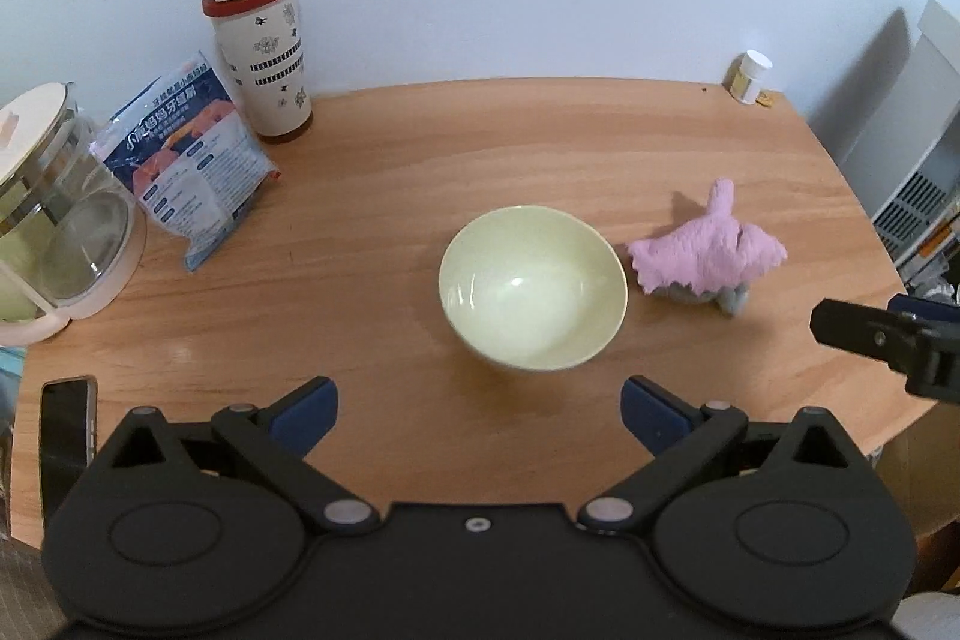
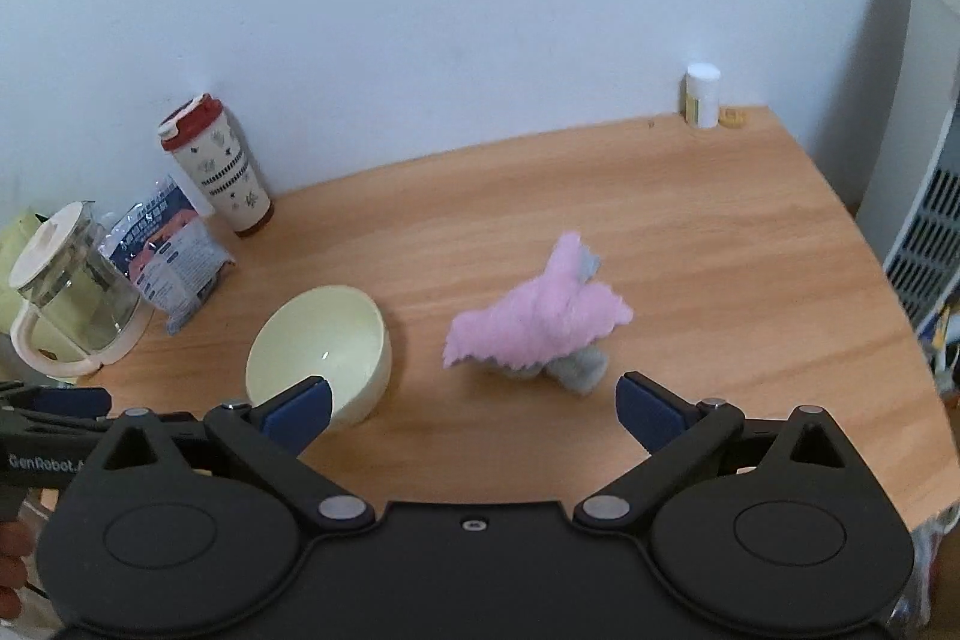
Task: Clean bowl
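Observation:
A pale yellow-green bowl (image 1: pixel 531 289) stands upright on the wooden table (image 1: pixel 540 142), with nothing visible inside it. To its right lies a crumpled pink and grey cloth (image 1: pixel 708 250), apart from the bowl. My left gripper (image 1: pixel 479 412) hovers above and in front of the bowl, open, nothing between its blue pads. In the right wrist view the bowl (image 2: pixel 318 346) is at lower left and the cloth (image 2: pixel 540 328) lies ahead of my right gripper (image 2: pixel 474 409), which is open and holds nothing. The right gripper's tip (image 1: pixel 852 334) shows at the left view's right edge.
Along the left stand a glass pitcher (image 1: pixel 54 220), a blue packet (image 1: pixel 186 166) and a red-lidded tumbler (image 1: pixel 261 46). A small white bottle (image 1: pixel 749 76) sits at the far right corner. A phone (image 1: pixel 66 430) lies at the near left edge. A white appliance (image 2: pixel 924 220) stands right of the table.

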Available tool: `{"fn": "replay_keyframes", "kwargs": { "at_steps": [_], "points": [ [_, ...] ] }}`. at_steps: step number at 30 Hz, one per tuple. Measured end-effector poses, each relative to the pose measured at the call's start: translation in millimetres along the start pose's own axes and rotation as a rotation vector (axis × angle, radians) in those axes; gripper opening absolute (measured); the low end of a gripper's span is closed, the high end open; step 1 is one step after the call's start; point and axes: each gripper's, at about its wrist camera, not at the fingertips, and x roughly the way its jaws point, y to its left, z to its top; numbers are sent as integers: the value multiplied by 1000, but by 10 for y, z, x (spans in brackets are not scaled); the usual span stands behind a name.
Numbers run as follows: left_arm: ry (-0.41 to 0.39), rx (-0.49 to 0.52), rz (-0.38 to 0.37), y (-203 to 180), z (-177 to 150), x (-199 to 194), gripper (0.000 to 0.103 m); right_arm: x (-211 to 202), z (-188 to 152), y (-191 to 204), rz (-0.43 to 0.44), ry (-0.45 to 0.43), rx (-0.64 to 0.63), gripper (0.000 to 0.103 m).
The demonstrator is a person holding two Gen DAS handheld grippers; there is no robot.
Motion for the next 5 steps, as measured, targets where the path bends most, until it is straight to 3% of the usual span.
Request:
{"fn": "replay_keyframes", "kwargs": {
  "at_steps": [5],
  "points": [
    [-19,19,-6,54,-57,-71,102,-61,-80,62,-25,3,25,103]
  ]
}}
